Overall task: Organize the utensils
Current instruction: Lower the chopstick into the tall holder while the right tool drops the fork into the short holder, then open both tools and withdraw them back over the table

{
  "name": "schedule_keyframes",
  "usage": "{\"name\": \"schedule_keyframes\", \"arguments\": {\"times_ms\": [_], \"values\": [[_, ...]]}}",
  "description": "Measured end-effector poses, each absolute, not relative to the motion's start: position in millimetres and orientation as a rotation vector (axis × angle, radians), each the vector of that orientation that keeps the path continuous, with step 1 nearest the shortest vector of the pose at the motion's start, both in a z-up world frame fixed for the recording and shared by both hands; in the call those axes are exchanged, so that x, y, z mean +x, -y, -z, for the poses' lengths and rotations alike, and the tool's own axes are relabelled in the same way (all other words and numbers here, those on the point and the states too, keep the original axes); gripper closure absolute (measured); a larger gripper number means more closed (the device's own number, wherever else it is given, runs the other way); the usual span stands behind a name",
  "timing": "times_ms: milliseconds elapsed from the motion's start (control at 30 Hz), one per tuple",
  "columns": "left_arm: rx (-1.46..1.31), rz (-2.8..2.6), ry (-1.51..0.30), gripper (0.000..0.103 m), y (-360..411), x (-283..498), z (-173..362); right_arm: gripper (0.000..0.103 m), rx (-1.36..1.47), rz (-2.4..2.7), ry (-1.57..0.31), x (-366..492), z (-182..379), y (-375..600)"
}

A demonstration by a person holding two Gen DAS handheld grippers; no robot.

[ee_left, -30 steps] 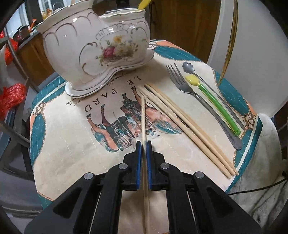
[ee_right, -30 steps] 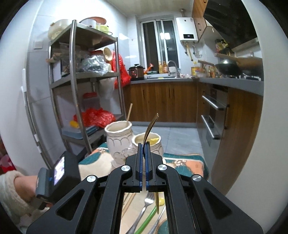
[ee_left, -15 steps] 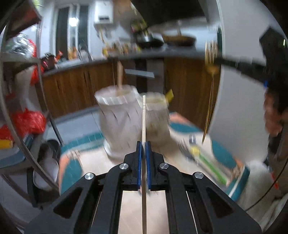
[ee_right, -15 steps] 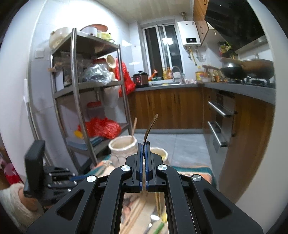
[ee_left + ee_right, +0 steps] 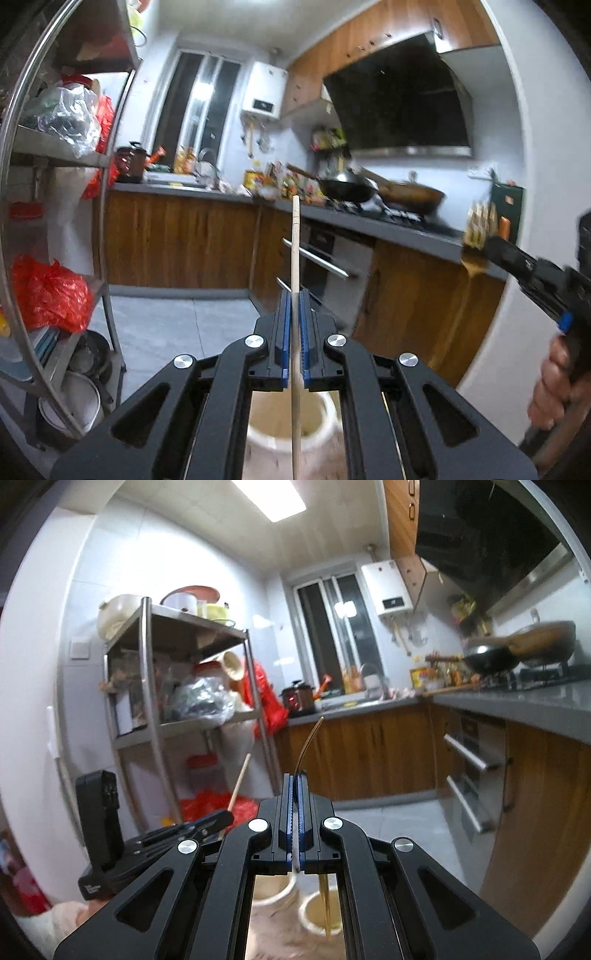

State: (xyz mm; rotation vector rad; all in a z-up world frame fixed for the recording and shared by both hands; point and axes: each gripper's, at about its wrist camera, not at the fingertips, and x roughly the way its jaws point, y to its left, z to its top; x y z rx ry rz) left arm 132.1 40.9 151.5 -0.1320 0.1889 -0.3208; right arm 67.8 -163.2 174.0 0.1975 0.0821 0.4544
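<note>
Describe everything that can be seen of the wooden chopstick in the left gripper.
The chopstick is one pale, slender wooden stick, plain and straight. The left gripper has its blue-padded jaws shut on it partway along. It stands nearly upright: the squared top rises above the jaws, and the lower part hangs over the open mouth of a cream ceramic holder. Whether its tip touches the holder cannot be seen.

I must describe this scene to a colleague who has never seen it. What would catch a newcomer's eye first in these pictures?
First, the left hand-held gripper shut on a wooden chopstick, upright over a cream ceramic jar below it. Next, the right hand-held gripper shut on a gold fork, its handle hanging over a second jar opening. Behind them, dark woks stand on the stove at the right.
</note>
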Motion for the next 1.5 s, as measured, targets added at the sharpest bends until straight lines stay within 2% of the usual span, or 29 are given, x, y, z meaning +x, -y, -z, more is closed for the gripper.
{"name": "schedule_keyframes", "arguments": {"times_ms": [167,300,733,1333,1400,1467,1500], "values": [[-0.134,0.21,-0.111,0.099,-29,158,-140,0.1,0.227,-0.427,-0.041,91,-159,168],[-0.139,0.173,-0.145,0.099,-26,175,-126,0.1,0.273,-0.428,-0.074,110,-146,173],[-0.115,0.184,-0.18,0.099,-40,146,-88,0.1,0.276,-0.436,-0.22,129,-97,162],[-0.078,0.143,-0.233,0.097,-44,136,-75,0.096,0.281,-0.349,-0.298,142,-90,164],[-0.072,0.14,-0.231,0.095,-44,135,-75,0.095,0.276,-0.34,-0.303,142,-89,165],[-0.078,0.141,-0.23,0.083,-45,135,-75,0.095,0.274,-0.335,-0.302,141,-90,166],[-0.081,0.141,-0.226,0.08,-46,134,-75,0.093,0.275,-0.335,-0.303,141,-91,166]]}}
